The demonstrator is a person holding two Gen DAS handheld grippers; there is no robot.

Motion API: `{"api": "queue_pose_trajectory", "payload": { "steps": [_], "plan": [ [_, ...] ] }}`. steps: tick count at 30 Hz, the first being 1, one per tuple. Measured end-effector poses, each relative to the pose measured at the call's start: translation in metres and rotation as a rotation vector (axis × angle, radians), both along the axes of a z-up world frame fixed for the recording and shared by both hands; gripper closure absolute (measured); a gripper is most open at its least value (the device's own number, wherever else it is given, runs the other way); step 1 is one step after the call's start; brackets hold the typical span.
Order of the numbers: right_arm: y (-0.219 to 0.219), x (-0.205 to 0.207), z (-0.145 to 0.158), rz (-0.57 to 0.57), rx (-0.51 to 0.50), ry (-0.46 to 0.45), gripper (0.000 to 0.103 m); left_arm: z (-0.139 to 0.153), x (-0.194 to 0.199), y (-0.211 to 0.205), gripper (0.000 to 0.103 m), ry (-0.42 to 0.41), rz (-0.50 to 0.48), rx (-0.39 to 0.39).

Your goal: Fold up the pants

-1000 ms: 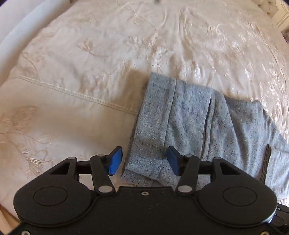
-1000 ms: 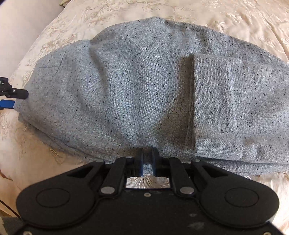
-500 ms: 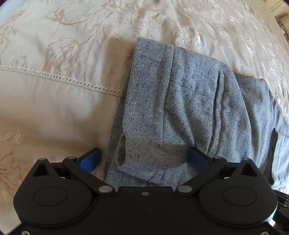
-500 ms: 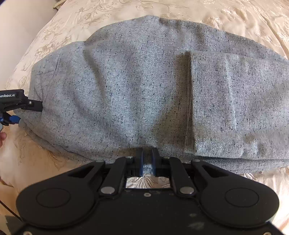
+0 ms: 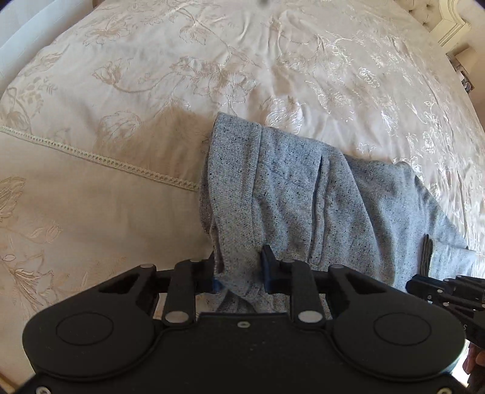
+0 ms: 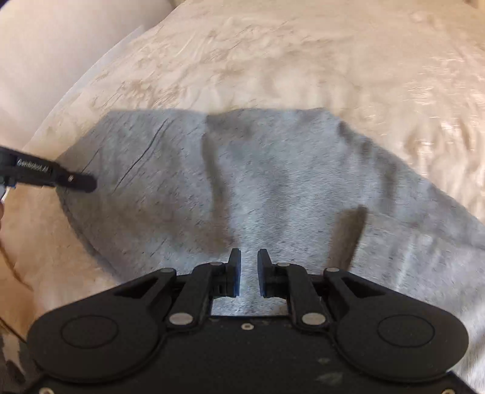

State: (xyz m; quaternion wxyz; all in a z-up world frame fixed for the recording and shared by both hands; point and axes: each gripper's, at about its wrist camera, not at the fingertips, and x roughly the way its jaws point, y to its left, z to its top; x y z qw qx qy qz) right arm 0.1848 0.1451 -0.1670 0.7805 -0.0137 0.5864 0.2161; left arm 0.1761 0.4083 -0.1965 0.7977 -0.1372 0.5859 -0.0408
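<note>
Grey speckled pants (image 5: pixel 303 197) lie folded on a cream embroidered bedspread (image 5: pixel 212 60). My left gripper (image 5: pixel 239 269) is shut on a bunched piece of the pants' near left edge, which is raised off the bed. In the right wrist view, which is blurred by motion, the pants (image 6: pixel 272 181) spread out ahead. My right gripper (image 6: pixel 249 268) is at their near edge, its jaws close together with grey cloth between and below them. One of the left gripper's black fingers (image 6: pixel 75 181) shows at the pants' left edge.
The bedspread (image 6: pixel 333 60) stretches far beyond the pants. A lace seam (image 5: pixel 106 157) crosses it on the left. A pale headboard (image 5: pixel 448 24) stands at the far right corner. The bed's left edge (image 6: pixel 75 75) drops off beside a light wall.
My left gripper went from wide open around the pants' near left edge to shut on it. Both grippers have risen, and the right view now shows more bed beyond the pants.
</note>
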Motion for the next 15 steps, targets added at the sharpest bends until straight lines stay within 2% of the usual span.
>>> {"api": "queue_pose_trajectory", "payload": {
  "steps": [1,3,5,8,11,14,15],
  "plan": [
    [0.0,0.004,0.001,0.03,0.009,-0.001,0.089,0.001,0.001,0.002,0.071,0.005,0.001,0.002],
    [-0.005,0.011,0.009,0.012,0.004,-0.053,0.089,0.001,0.004,0.002,0.072,0.003,0.003,0.0],
    [-0.018,0.024,0.016,-0.066,-0.023,-0.098,0.09,0.001,0.004,0.001,0.072,-0.01,0.0,-0.002],
    [-0.038,0.052,0.015,-0.2,-0.125,-0.165,0.088,0.001,0.0,0.001,0.072,-0.018,0.013,-0.001],
    [-0.049,0.082,-0.009,-0.248,-0.167,-0.15,0.088,0.003,-0.003,-0.002,0.072,-0.032,0.021,0.012],
    [-0.05,0.1,-0.045,-0.239,-0.204,-0.053,0.089,0.005,-0.003,-0.007,0.072,-0.043,0.012,0.036],
    [-0.049,0.096,-0.045,-0.243,-0.208,-0.077,0.089,0.006,-0.003,-0.008,0.072,-0.047,0.01,0.041]
  ]
}}
